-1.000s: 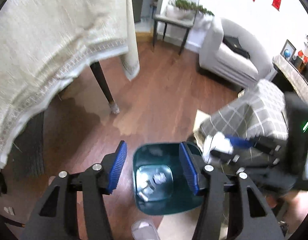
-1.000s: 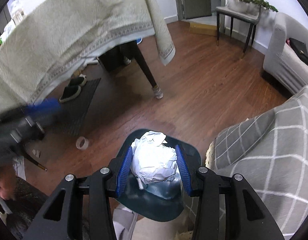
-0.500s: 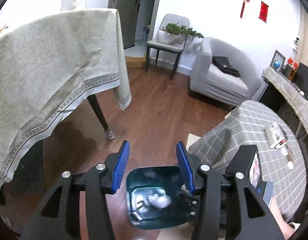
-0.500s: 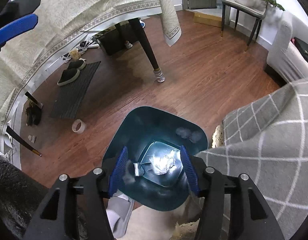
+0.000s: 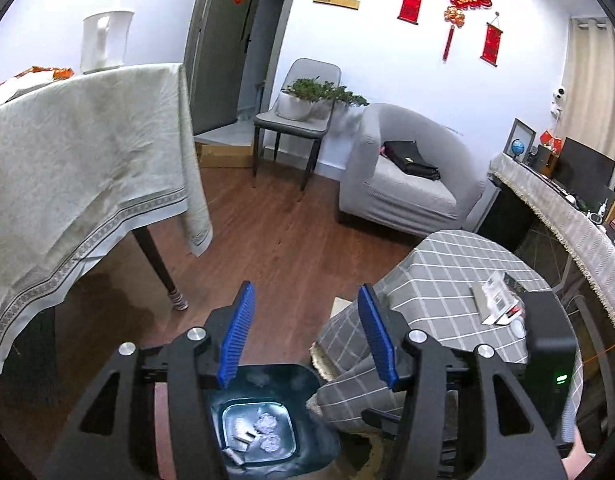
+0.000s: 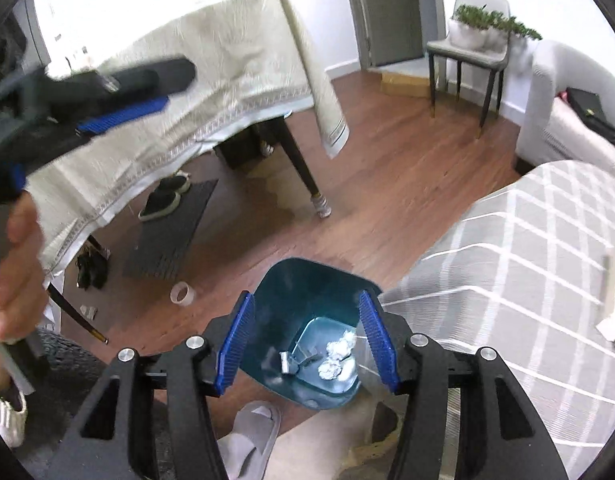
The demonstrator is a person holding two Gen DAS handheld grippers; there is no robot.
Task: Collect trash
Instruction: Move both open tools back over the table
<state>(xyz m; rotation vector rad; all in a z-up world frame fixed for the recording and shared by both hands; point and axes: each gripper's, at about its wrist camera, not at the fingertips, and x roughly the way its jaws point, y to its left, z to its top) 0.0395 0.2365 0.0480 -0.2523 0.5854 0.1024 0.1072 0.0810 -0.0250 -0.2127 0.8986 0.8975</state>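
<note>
We have both grippers over the bin [image 6: 307, 320], a dark teal one standing on the wood floor [image 5: 291, 240] just beside the table [image 5: 447, 280] with the grey checked cloth. The right gripper [image 6: 307, 344] has its jaws parted with nothing between them. The left gripper [image 5: 307, 340] is empty too, and its jaws are opening a little. The trash [image 6: 335, 358] lies at the bottom of the bin: two crumpled white wads and a small flat piece beside them, seen in both wrist views. So we judge that a drop is done and the step in hand is to go for the next piece. To do it well, we should keep both sets of jaws wide while we move off, and lift clear of the rim so that we do not knock the bin over. On the floor to the left of the bin we see a tape ring [image 6: 182, 293] and a small pale scrap [image 6: 88, 311] near the mat [image 6: 171, 232]; whether these count as trash we cannot tell. On the table some papers [image 5: 495, 300] lie flat, which would be hard to pinch from above, so we would come at an edge. We should send only one gripper at a time, since the two sit close together here.
</note>
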